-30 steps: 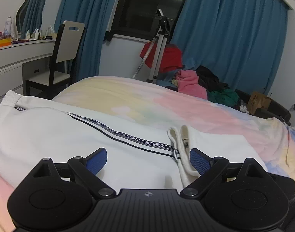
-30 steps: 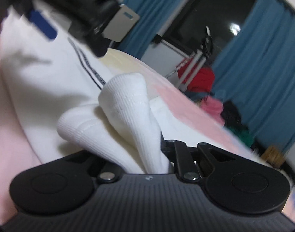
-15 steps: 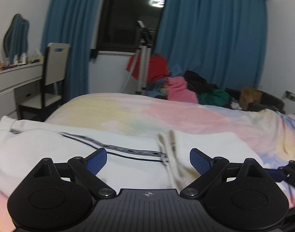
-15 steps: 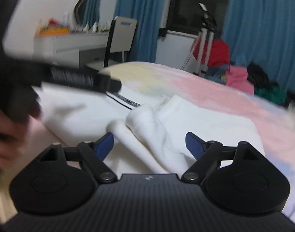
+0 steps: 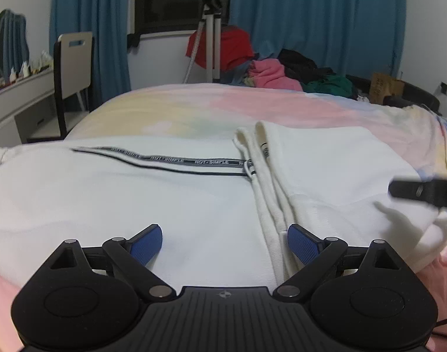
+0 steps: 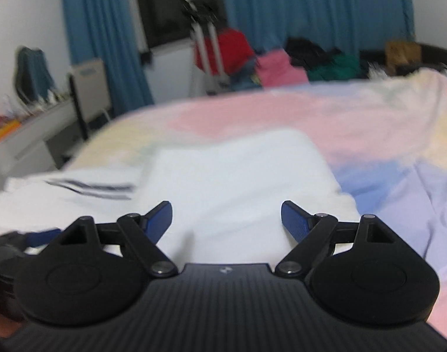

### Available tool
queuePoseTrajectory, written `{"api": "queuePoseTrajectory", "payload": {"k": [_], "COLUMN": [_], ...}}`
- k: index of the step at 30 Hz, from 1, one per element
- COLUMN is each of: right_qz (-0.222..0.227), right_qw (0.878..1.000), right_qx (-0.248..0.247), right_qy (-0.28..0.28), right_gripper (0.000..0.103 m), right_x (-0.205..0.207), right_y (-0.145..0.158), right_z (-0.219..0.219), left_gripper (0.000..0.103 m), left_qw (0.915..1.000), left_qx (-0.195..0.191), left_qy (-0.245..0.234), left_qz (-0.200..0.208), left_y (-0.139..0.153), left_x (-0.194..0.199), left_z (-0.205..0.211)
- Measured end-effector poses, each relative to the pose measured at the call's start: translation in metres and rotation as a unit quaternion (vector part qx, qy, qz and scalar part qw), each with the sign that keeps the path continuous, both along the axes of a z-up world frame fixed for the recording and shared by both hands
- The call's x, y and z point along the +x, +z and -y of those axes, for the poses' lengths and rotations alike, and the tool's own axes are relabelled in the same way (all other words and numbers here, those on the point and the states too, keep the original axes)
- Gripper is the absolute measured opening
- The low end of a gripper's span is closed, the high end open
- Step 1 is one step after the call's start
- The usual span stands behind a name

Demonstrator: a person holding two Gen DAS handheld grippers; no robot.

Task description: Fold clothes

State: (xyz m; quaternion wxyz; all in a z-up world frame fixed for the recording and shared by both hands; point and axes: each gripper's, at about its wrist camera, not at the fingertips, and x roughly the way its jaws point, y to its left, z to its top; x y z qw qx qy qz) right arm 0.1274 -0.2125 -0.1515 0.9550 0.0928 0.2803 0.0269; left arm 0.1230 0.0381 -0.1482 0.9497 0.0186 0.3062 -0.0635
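White trousers (image 5: 135, 202) with a black lettered side stripe (image 5: 176, 161) lie on the bed, one end folded over so the ribbed cuffs (image 5: 261, 173) lie across the middle. My left gripper (image 5: 224, 242) is open and empty just above the cloth beside the cuffs. My right gripper (image 6: 226, 220) is open and empty over the folded right part (image 6: 238, 170). The right view is blurred. One finger of the right gripper shows at the right edge of the left wrist view (image 5: 422, 192).
The bed has a pastel pink, yellow and blue sheet (image 5: 223, 105). Behind it are a pile of clothes (image 5: 282, 70), a tripod stand (image 5: 208, 29) and blue curtains (image 5: 317, 14). A chair (image 5: 72, 58) and a dresser (image 5: 15, 96) stand at the left.
My right gripper let go of the ribbed cuff, opened and swung right over the folded part. The cuffs now lie flat. My left gripper rose a little and stayed open.
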Motion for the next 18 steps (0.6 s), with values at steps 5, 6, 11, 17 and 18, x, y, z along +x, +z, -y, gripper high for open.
{"api": "queuePoseTrajectory", "payload": {"k": [5, 6, 11, 17, 18], "right_qz": [-0.033, -0.035, -0.039, -0.045, -0.046], "right_qw": [0.999, 0.999, 0.999, 0.999, 0.999], "right_qx": [0.000, -0.002, 0.001, 0.008, 0.006], "right_qy": [-0.013, -0.014, -0.016, -0.021, -0.021], "right_gripper": [0.083, 0.083, 0.083, 0.083, 0.083], "right_x": [0.013, 0.014, 0.009, 0.003, 0.003], "right_y": [-0.017, -0.019, -0.021, -0.017, -0.016], "right_z": [0.002, 0.001, 0.003, 0.009, 0.008], "left_gripper": [0.094, 0.094, 0.095, 0.097, 0.097], "left_qw": [0.9997, 0.9995, 0.9891, 0.9324, 0.9187], "left_qx": [-0.014, -0.019, -0.099, -0.259, -0.291], "left_qy": [0.020, 0.024, 0.107, 0.245, 0.260], "left_qz": [-0.002, -0.002, -0.019, -0.056, -0.061], "left_y": [0.009, 0.012, 0.036, 0.040, 0.037], "left_x": [-0.005, -0.007, -0.031, -0.050, -0.052], "left_z": [-0.011, -0.015, -0.067, -0.157, -0.171]}}
